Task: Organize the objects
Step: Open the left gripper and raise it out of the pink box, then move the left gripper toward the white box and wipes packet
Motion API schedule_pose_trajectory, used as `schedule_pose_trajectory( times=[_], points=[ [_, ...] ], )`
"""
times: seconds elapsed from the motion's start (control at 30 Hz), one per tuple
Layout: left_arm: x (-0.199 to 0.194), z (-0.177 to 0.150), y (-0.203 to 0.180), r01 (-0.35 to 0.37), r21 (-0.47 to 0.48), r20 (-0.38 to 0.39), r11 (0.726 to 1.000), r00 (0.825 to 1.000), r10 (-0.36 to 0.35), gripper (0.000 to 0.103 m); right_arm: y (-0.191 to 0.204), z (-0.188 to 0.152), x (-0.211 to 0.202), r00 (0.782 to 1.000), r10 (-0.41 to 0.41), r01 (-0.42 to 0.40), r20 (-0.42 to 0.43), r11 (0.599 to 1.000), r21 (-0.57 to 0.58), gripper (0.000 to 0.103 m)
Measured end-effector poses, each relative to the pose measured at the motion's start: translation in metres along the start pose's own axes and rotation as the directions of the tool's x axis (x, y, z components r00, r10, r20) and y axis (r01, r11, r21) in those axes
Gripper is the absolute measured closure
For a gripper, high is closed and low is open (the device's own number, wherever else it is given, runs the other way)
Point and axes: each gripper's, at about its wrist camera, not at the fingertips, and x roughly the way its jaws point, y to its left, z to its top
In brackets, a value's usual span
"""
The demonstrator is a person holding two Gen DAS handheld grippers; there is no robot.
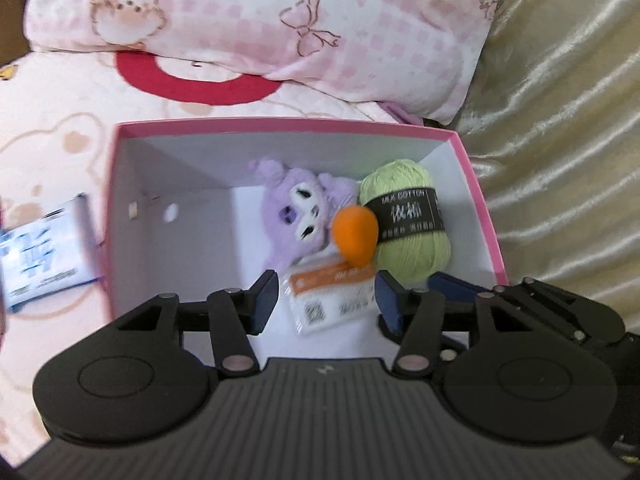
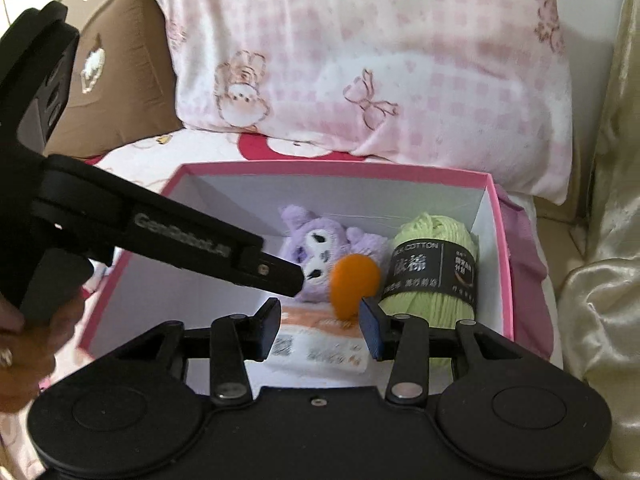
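A pink box (image 1: pixel 114 200) (image 2: pixel 505 248) with a white inside stands on the bed. In it lie a purple plush toy (image 1: pixel 292 216) (image 2: pixel 316 248), a green yarn ball (image 1: pixel 408 216) (image 2: pixel 436 272), a blurred orange ball (image 1: pixel 356 236) (image 2: pixel 354 284) and a white-and-orange packet (image 1: pixel 332 296) (image 2: pixel 316 340). My left gripper (image 1: pixel 326 300) is open over the box's near side, empty. My right gripper (image 2: pixel 320 328) is open too, above the packet, its right finger beside the orange ball. The left gripper's body (image 2: pixel 160 240) reaches in from the left in the right wrist view.
A blue-and-white packet (image 1: pixel 44 256) lies on the sheet left of the box. A pink checked pillow (image 1: pixel 280 20) (image 2: pixel 380 60) lies behind the box. A brown cushion (image 2: pixel 116 92) is at the back left. Shiny beige fabric (image 1: pixel 560 140) borders the right side.
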Motion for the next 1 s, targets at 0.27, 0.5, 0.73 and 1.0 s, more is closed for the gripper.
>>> schedule_pose_trajectory(
  times=[0.27,0.5,0.73,1.0],
  points=[
    [-0.073,-0.02,-0.008,0.071,0.063,0.042,0.995,0.996,-0.074,0.041,0.027,-0.007,-0.049,1.0,0.001,-0.002,0.01,0.999,0.042,0.054],
    [-0.116,-0.039,-0.011,0.067,0.103,0.021,0.992,0.997,-0.069,0.04,0.05,-0.014,-0.081,1.0,-0.027,0.027,-0.013,1.0,-0.001,0.05],
    [-0.149,-0.06,-0.004,0.035,0.109,0.02,0.993,0.999,-0.038,0.04,0.069,-0.019,-0.104,0.999,-0.013,0.012,-0.032,1.0,-0.007,0.034],
    [-0.177,-0.081,0.013,0.016,0.109,-0.001,0.994,1.0,-0.016,0.03,0.099,-0.027,-0.125,0.998,-0.027,0.023,-0.061,0.998,-0.06,0.013]
  ],
)
